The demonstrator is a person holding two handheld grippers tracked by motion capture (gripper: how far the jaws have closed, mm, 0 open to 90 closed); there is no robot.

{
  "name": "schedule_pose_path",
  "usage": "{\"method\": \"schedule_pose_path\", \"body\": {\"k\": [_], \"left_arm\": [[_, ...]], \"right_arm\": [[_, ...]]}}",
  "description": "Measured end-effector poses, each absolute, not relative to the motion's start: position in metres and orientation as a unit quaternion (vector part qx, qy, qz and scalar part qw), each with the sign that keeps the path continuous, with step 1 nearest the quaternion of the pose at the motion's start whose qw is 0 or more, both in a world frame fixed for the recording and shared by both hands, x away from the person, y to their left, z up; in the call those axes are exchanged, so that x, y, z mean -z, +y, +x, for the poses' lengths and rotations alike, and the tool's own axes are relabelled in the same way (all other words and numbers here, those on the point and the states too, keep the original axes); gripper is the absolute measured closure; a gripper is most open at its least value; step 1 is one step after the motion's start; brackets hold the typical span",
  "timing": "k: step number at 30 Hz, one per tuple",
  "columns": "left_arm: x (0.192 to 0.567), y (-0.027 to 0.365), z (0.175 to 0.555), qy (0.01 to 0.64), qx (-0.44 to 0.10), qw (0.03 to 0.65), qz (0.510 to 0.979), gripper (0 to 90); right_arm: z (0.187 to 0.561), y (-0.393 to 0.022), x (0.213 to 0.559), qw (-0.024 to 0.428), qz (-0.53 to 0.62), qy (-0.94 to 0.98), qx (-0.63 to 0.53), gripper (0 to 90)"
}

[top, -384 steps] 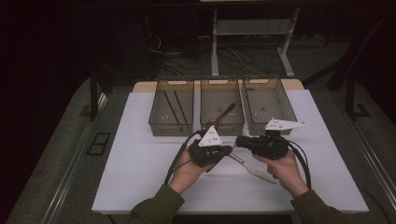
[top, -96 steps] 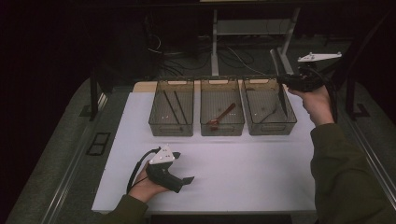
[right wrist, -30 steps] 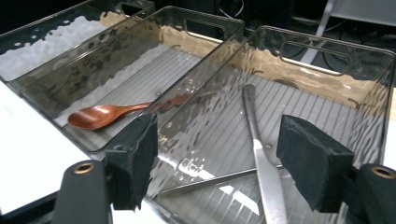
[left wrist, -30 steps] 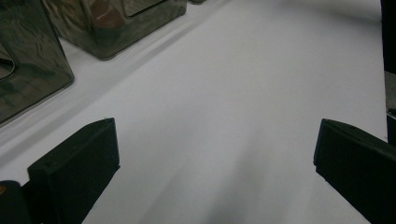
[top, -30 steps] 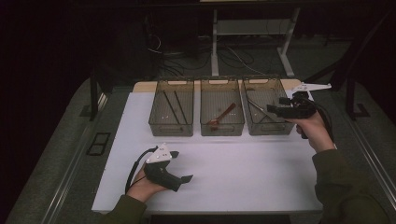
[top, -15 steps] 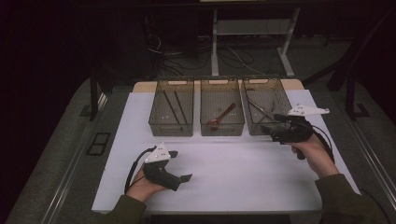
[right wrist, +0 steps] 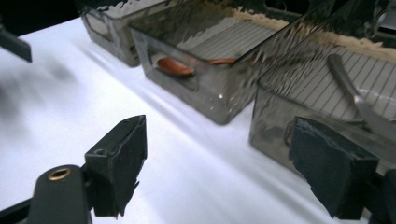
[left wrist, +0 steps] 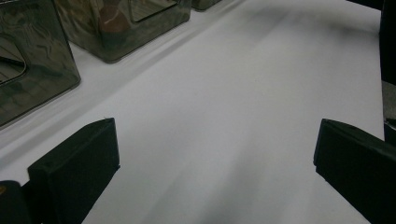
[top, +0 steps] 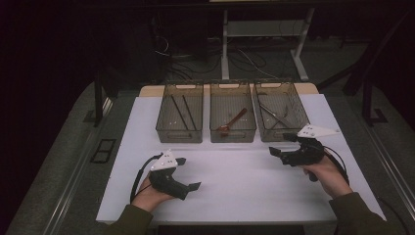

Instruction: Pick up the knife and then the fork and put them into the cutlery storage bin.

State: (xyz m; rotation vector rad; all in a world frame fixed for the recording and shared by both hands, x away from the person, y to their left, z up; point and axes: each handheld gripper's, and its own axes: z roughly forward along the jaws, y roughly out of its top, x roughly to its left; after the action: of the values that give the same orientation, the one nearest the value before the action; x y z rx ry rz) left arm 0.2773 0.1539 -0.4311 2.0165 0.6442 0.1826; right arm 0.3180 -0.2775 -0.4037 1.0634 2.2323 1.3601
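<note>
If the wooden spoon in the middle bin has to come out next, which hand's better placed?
Right, probably. The right claw hangs open just in front of the bins, its own view facing the wooden spoon in the middle bin. The left claw, also open, sits farther back on the white table.

Right bin [right wrist: 299, 93] cut off at frame edge, metal utensil [right wrist: 355, 93] partly blurred

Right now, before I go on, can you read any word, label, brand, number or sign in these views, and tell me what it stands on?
None can be read.
The three bins, the white table top and both grippers, left and right, carry no legible marking.
The utensils in the bins are too small to show any stamp.
</note>
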Motion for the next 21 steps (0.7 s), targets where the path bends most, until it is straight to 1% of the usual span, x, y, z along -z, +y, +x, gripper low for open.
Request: {"method": "schedule_pose_path", "body": {"k": [11, 21], "left_arm": [[0.43, 0.155, 0.277, 0.264, -0.074, 0.487, 0.829, 0.0], [0.43, 0.154, 0.277, 0.264, -0.074, 0.486, 0.83, 0.0]], "right_arm": [[0.296, -0.283, 0.419, 0.149, 0.363, 0.786, -0.477, 18.8], [0.276, -0.299, 0.432, 0.145, 0.372, 0.778, -0.485, 18.8]]}}
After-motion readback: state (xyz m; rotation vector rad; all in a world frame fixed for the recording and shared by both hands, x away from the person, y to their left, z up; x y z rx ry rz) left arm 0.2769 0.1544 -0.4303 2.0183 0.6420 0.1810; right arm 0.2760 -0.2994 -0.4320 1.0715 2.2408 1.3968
